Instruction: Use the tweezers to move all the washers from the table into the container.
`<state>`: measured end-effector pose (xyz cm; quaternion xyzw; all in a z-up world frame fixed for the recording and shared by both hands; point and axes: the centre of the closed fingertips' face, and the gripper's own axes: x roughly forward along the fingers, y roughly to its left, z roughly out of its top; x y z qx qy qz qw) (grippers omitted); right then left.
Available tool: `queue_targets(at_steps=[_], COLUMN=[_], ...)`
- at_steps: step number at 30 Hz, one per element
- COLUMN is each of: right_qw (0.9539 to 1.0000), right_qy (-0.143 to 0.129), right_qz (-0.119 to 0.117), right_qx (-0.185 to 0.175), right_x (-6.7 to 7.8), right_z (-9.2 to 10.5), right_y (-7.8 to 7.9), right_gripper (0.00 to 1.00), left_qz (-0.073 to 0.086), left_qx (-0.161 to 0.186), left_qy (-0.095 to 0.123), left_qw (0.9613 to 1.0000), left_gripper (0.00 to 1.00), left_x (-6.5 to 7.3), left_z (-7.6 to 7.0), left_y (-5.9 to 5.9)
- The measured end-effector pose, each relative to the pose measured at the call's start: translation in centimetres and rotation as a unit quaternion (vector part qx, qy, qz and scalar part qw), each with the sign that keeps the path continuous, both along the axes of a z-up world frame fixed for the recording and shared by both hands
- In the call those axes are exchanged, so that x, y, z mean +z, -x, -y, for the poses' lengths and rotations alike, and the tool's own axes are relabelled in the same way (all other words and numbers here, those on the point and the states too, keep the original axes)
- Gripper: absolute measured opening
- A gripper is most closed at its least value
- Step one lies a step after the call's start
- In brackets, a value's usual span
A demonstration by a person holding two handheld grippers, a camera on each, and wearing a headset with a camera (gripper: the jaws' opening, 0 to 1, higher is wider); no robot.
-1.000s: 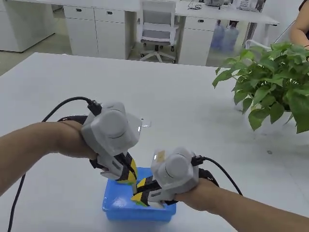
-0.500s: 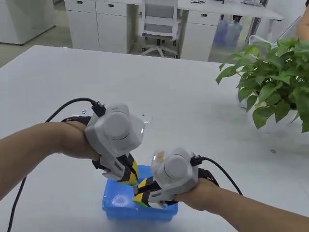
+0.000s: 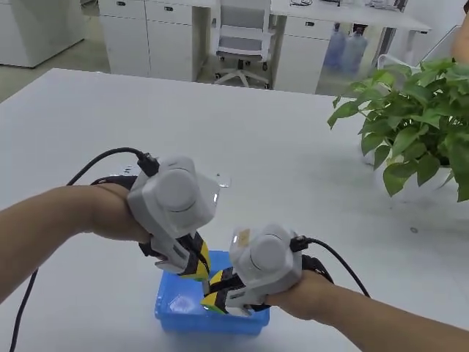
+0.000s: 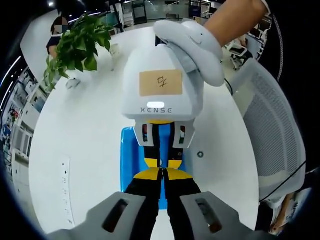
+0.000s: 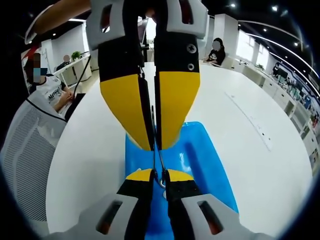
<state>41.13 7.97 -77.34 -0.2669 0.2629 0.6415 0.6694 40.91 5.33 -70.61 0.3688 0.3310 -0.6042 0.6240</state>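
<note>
We hold the left gripper (image 3: 195, 268) tipped downward, our left forearm (image 3: 51, 220) coming in bare from the left. The right gripper (image 3: 211, 296), in our right hand (image 3: 308, 293), points back at it, tips almost meeting. Both pairs of jaws pinch close on the tweezers (image 5: 156, 145).

Worktop (image 3: 278, 139): white, matt, broad, with a rounded edge in the left gripper view. Lying directly on it:
1. Container (image 3: 176, 323), blue, rectangular, open-topped, at the near edge in the head view.
2. Potted plant (image 3: 418, 132), green and leafy, at the right side, well apart from the container.
3. Washer (image 4: 200, 154), one, small and grey, flat on the surface just beside the container's long wall.
4. Strip (image 4: 65, 190), pale, with small marks along it, near the rim.
</note>
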Motion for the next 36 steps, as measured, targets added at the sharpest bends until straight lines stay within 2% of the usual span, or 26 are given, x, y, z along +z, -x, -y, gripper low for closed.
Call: queue_targets(at_steps=[11, 21, 36], right_qw=[0.9999, 0.9995, 0.9992], right_qy=[-0.012, -0.020, -0.022], right_qz=[0.012, 0.024, 0.034], right_qx=[0.000, 0.003, 0.001], right_x=[1.7, 3.5, 4.6], right_z=[0.0, 0.3, 1.3], right_y=[0.5, 1.7, 3.8], right_gripper=[0.11, 0.10, 0.10], left_qz=[0.010, 0.016, 0.022], left_qx=[0.000, -0.005, -0.011], left_qy=[-0.001, -0.001, -0.003], left_qw=[0.9999, 0.9999, 0.9997], left_gripper=[0.06, 0.06, 0.06], left_x=[1.7, 3.3, 4.5], left_z=[0.0, 0.4, 1.5], left_y=[0.7, 1.9, 4.2])
